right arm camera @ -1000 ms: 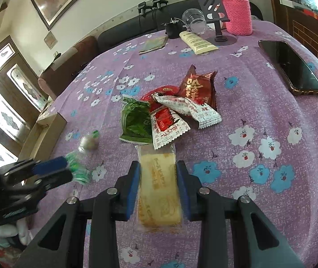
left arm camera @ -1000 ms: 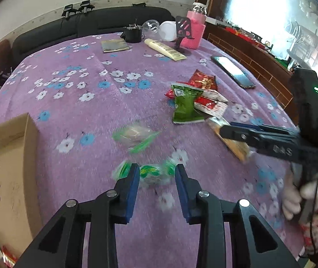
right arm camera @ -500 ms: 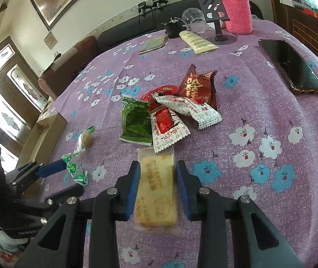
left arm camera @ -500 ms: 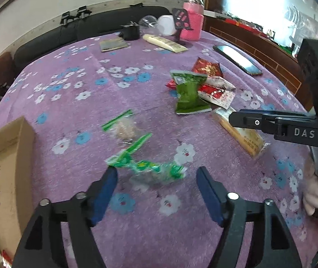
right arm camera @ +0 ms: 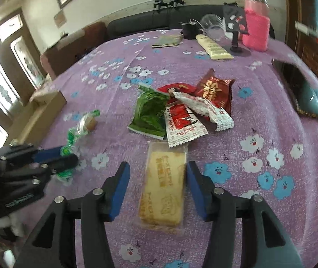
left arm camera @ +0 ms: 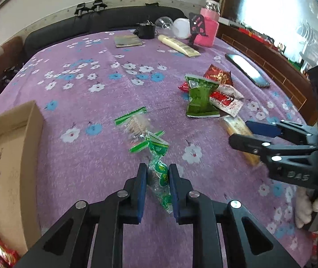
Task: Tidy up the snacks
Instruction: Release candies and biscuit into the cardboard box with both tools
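- Pinching a green twist-wrapped candy, the left gripper has its jaws pressed on the wrapper's middle; they've just snapped closed. Candy's long axis runs along the fingers, top twist poking out ahead, tail hanging back btwn the arms.
- Right gripper sits w/ jaws part-way apart, having just been opening; the biscuit pack lies flat on the cloth btwn the blue pads, not squeezed, gap visible each side.
- Biscuit's long axis points straight ahead along the right fingers, so a re-grip across its narrow width is lined up as is.
- Just past the left fingertips: a clear snack bag w/ green striped ends, near the candy's top twist, lying on the purple floral tablecloth.
- Cardboard box is off to the left gripper's left, near edge of table; prob. the drop spot, so the left hand is the nearer one. A few packets already visible in its near corner.
- Mid-table pile ahead of the right gripper: green packet, red-and-white sachets, dark red packet, overlapping; biscuit's far end touches the pile.
- Far side: phone, pink bottle, not snacks.
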A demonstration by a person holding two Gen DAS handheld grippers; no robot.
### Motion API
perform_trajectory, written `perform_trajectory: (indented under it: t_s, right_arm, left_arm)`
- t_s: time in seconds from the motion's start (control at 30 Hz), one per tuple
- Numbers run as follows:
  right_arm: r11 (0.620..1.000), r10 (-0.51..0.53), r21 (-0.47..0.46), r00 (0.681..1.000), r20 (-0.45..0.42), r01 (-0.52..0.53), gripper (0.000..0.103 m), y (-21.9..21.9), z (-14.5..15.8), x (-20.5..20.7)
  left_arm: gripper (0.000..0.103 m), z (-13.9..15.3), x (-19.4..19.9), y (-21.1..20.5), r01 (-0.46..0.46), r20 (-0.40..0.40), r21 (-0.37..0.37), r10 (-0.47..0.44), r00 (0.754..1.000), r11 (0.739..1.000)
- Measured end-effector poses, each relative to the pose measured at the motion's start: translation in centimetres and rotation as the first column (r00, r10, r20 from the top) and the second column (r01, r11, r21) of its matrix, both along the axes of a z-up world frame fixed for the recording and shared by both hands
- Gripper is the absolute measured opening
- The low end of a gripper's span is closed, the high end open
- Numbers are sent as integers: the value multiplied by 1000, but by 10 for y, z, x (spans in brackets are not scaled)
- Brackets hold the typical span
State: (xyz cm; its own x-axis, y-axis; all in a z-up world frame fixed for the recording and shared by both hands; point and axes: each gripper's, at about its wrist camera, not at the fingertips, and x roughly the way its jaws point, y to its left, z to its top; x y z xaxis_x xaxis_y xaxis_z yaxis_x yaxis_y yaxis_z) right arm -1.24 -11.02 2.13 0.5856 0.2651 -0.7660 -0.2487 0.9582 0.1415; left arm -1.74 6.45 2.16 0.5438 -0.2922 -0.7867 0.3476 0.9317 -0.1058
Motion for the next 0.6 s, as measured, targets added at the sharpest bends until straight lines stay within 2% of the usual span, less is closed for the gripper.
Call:
perform_trajectory:
  t_s: [0.07, 0.17, 0.3, 0.43, 0.6]
  right_arm:
    - [999, -7, -36, 1000, 6, 8, 35, 1, 0, -2]
    - [999, -32, -19, 999, -7, 32, 32, -4, 1, -6]
    - [995, -62, 72, 998, -31, 64, 32, -12, 9, -16]
    - [989, -24, 145, 1000, -15, 26, 32, 4, 30, -31]
    - [972, 108, 213, 994, -8, -103, 32, 61, 55, -40]
  left_arm:
    - [19, 9, -10, 9, -15, 12, -37, 15, 1000, 999]
    - [19, 26, -30, 28, -36, 41, -78, 39, 998, 996]
    - [19, 51, -53, 69, -91, 84, -127, 103, 991, 988]
    - [19, 62, -71, 120, -195, 110, -148, 212, 971, 970]
    - [19, 53, -89, 187, -345, 84, -203, 368, 926, 916]
